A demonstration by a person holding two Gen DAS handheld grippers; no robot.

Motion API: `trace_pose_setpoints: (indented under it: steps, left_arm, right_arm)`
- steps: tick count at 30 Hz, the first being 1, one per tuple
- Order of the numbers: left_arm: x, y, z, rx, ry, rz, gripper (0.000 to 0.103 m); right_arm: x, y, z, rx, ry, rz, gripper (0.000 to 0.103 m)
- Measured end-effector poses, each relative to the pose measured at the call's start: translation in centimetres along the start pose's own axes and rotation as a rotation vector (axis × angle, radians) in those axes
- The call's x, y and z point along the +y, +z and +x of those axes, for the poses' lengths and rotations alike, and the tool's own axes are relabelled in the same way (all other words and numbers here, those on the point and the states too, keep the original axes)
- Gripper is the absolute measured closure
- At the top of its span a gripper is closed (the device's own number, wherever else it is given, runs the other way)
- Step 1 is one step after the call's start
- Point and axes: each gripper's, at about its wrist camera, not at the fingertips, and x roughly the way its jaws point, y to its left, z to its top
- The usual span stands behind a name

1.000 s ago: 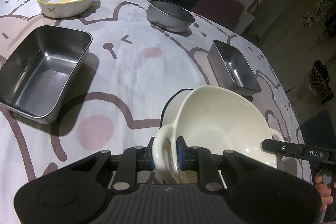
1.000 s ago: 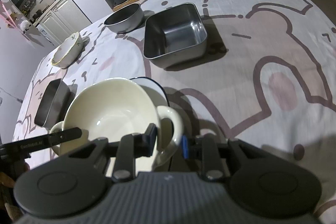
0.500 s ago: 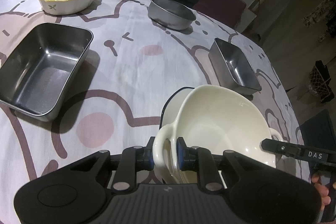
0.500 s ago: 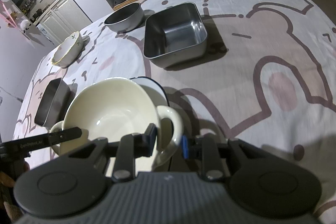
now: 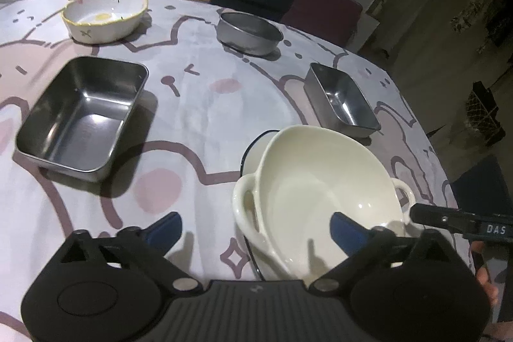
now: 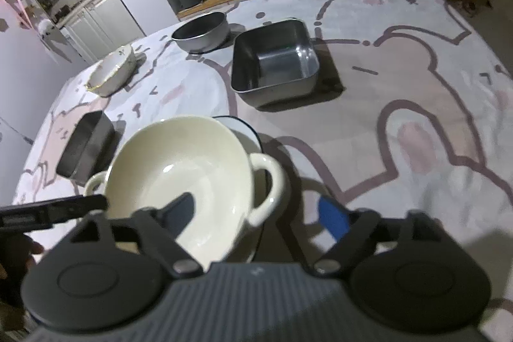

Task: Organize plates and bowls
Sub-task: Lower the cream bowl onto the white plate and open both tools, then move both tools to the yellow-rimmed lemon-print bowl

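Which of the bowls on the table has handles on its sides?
The big cream bowl nearest the camera, sitting on a blue-rimmed plate. The flower-painted bowl and the round metal one have none.

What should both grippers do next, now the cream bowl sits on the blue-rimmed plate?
Probably back both off. The left gripper and right gripper have just been opening and stand wide, pads clear of the handles of the cream two-handled bowl, which rests in the blue-rimmed plate.
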Motion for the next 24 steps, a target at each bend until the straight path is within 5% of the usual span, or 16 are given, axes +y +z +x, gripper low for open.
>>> trace_pose_setpoints:
  steps: [2,12,24]
  left_arm:
    - [0.0,0.1,-0.8,-0.005,0.001,0.018,0.000]
    - [1.2,2.5,-6.7,-0.151,0.057,0.035,0.000]
    - [5.3,9.8,-11.5,-0.325,0.200,0.009,0.000]
  right_arm:
    - [0.4,-0.2,-0.7,-0.019,-0.019,-0.022,0.000]
    - [3.1,0.0,-4.1,-0.175,-0.014,-0.047,0.000]
    - [11.1,6.6,-2.7,-0.254,0.041,-0.196,0.000]
